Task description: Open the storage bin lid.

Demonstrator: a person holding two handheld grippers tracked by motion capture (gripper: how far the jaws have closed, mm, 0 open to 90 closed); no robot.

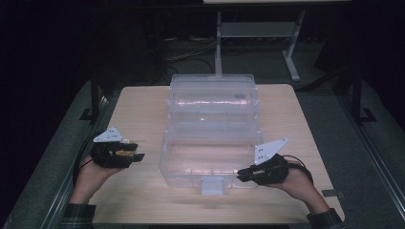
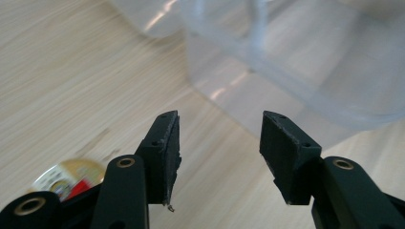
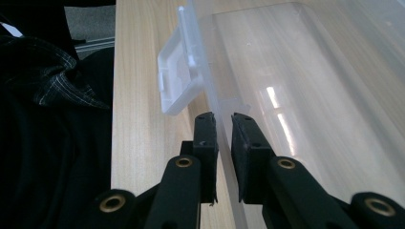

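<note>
The left gripper [image 1: 136, 155] waits released on the surface [image 1: 143, 109], left of the clear box [image 1: 210, 157] mid-surface. The right gripper [image 1: 240, 174] pinches the box's front rim beside the latch [image 3: 179, 78] (thin, slippery plastic): lift slowly, steadying with the left.

Gold-red disc [image 2: 71, 177] half hidden behind left jaws

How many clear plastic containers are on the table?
1: a tiered clear plastic box, opened out at the table's middle, its latch facing the person. The right tool pinches its near wall; the left tool stands open, apart.
</note>
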